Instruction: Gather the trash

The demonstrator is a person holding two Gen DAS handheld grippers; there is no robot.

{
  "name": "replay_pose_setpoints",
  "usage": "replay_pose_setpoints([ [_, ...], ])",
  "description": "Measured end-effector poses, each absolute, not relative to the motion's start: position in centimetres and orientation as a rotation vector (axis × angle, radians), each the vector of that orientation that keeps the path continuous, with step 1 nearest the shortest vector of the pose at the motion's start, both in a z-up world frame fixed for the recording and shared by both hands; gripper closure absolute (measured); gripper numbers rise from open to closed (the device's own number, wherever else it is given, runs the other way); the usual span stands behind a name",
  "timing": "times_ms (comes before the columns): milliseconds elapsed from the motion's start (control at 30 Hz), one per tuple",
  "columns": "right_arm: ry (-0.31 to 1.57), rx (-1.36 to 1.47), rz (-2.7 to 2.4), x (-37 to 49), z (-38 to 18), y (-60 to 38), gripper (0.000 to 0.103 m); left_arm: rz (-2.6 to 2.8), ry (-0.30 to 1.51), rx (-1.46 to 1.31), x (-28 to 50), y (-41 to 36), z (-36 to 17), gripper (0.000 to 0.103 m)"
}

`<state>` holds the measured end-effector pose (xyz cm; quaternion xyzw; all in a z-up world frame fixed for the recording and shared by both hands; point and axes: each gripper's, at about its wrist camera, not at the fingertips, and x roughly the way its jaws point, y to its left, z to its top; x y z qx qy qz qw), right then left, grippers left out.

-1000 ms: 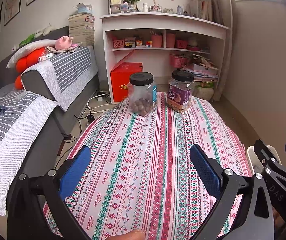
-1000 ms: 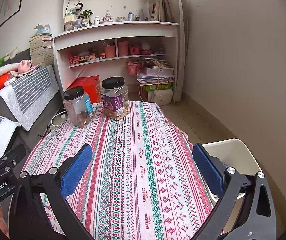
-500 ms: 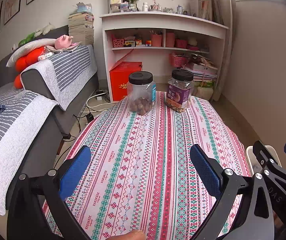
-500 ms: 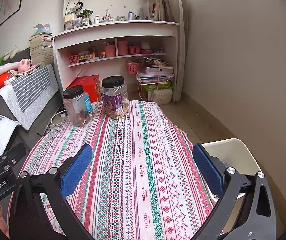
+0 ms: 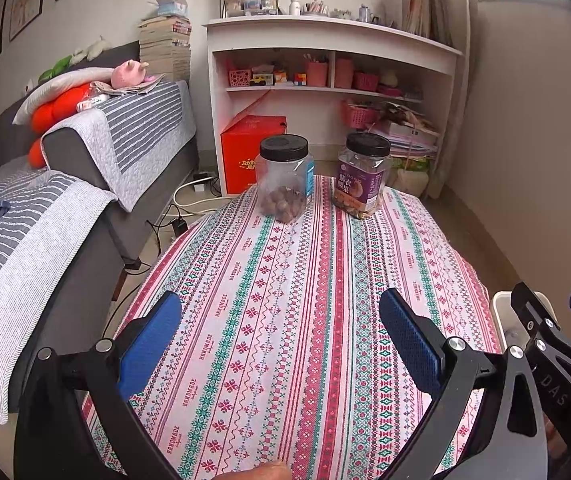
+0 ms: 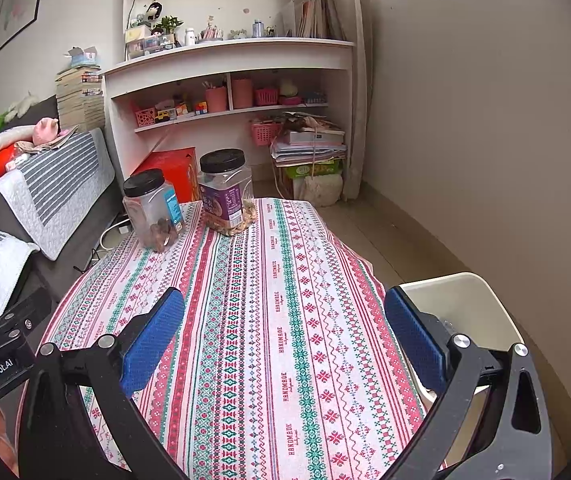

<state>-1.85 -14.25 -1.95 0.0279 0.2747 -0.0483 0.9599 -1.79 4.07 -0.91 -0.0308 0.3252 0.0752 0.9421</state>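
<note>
Left wrist view: the left gripper point(image 5: 279, 334) hangs over the near edge of the table point(image 5: 325, 320), its blue pads spread wide with nothing between them. No loose trash shows on the patterned cloth. A white bin point(image 6: 465, 304) stands on the floor just beside the table's right edge, mouth upward; its inside is partly hidden behind the right gripper point(image 6: 283, 330), whose fingers are likewise spread and empty. At the far edge stand two upright jars with black lids, a clear jar point(image 5: 284, 180) towards the left and a purple-label jar point(image 5: 362, 180) near it on the right, apart. The right gripper's body is cut off at the left view's lower right corner.
</note>
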Motion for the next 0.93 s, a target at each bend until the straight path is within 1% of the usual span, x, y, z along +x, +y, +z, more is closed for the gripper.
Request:
replay_pose_setpoints([
  [467, 0.556, 0.056, -0.099, -1.8, -1.9, -14.2, 0.007, 0.120, 0.682, -0.111, -1.3, 4.5, -1.1, 0.008],
  [600, 0.557, 0.055, -0.101, -1.8, -2.2, -14.2, 0.007, 0.122, 0.649, -0.081, -1.7, 3.9, -0.8, 0.009],
  [933, 0.545, 0.072, -0.116, -2.2, -2.2, -14.8, 0.007, 0.124, 0.608, -0.055, -2.7, 3.1, -0.1, 0.008],
])
